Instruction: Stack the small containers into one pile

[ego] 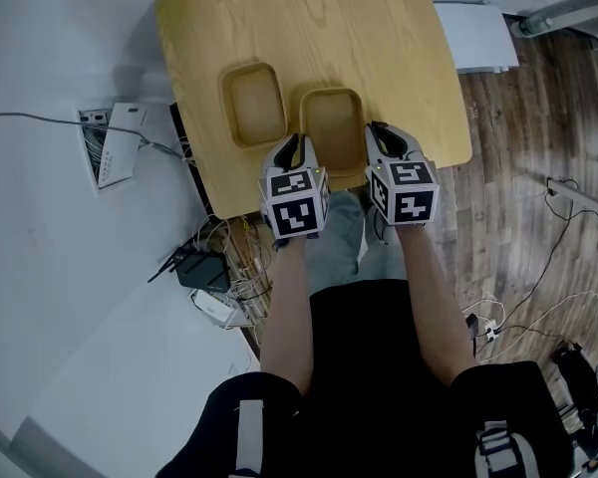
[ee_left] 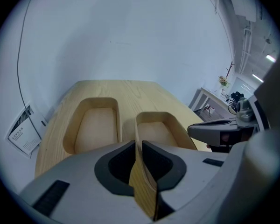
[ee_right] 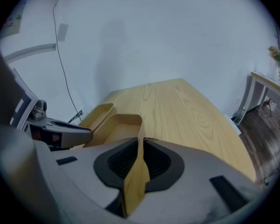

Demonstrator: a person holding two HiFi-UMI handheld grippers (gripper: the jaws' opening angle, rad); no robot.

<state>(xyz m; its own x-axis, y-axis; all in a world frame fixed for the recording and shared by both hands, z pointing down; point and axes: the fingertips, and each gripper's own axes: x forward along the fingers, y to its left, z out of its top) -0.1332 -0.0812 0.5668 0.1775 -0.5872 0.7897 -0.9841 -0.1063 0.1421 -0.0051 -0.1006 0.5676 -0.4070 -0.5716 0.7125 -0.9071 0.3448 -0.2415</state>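
No stack yet. Two containers sat side by side on the table (ego: 379, 28). Left gripper (ego: 293, 153) pinched the right container's (ego: 331, 127) left wall, right gripper (ego: 383, 143) its right wall. Left container (ego: 252, 105) untouched. Lifting and nesting likely remained.

Grey, black-padded left claw (ego: 292, 150) and right claw (ego: 384, 139), black-and-white marker cubes (ego: 297, 204); black top (ego: 379, 366)

Tan, shallow, open-topped left container (ego: 253, 104) and right container (ego: 331, 125) stand upright, side by side.
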